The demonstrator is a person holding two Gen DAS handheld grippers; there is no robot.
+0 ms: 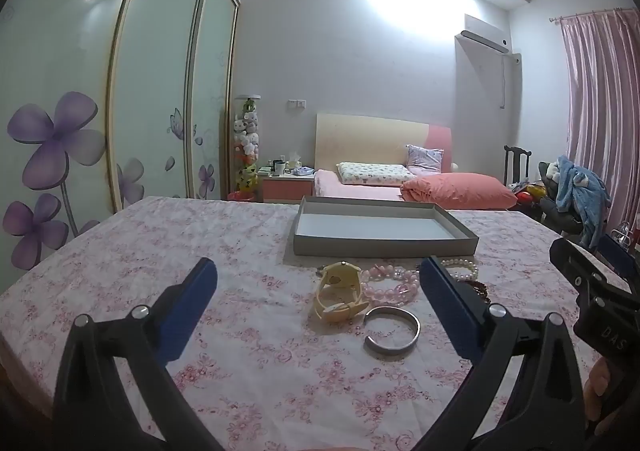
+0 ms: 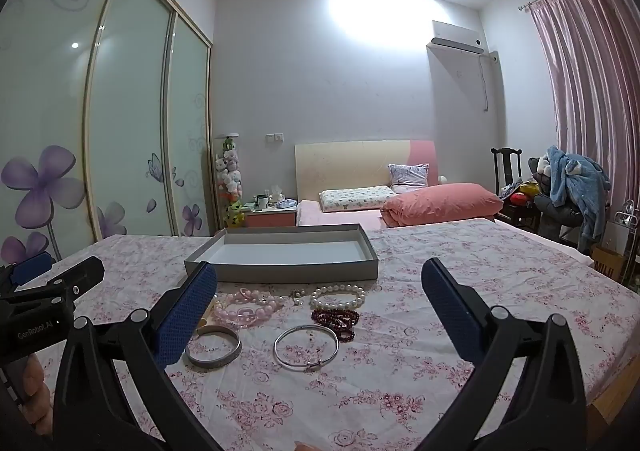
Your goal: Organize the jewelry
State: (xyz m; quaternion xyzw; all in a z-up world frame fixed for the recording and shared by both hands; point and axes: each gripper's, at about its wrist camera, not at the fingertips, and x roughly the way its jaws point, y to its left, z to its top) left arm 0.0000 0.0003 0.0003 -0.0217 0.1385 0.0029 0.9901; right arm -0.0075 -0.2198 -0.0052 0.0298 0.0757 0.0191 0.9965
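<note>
All jewelry sits loose on the desk in front of the empty gray box (image 2: pixel 280 265): cream watch (image 1: pixel 340 291), pink bead bracelets (image 2: pixel 244 307), pearl bracelet (image 2: pixel 338 295), 2 silver bangles. Nothing sorted yet. Left tongs (image 1: pixel 316 291) and right tongs (image 2: pixel 320 295) both gape wide, holding nothing.

Both cameras sat low over the floral tablecloth (image 1: pixel 160 251), each looking forward between its own blue fingers (image 1: pixel 200 303) toward the bed (image 1: pixel 360 191) and far wall, tipped slightly down. Left wrist view stood left of the jewelry; the grey tray (image 1: pixel 384 245) fell right of centre, the right gripper (image 1: pixel 580 279) intruding at its right edge. Right wrist view stood further right; the tray (image 2: pixel 280 271) fell left of centre, the left gripper (image 2: pixel 52 283) at its left edge. Shared: tray, cuff bangle (image 1: pixel 392 331) (image 2: pixel 214 351), pink beads (image 1: pixel 386 283) (image 2: pixel 244 309), wardrobe, bed, curtain.
</note>
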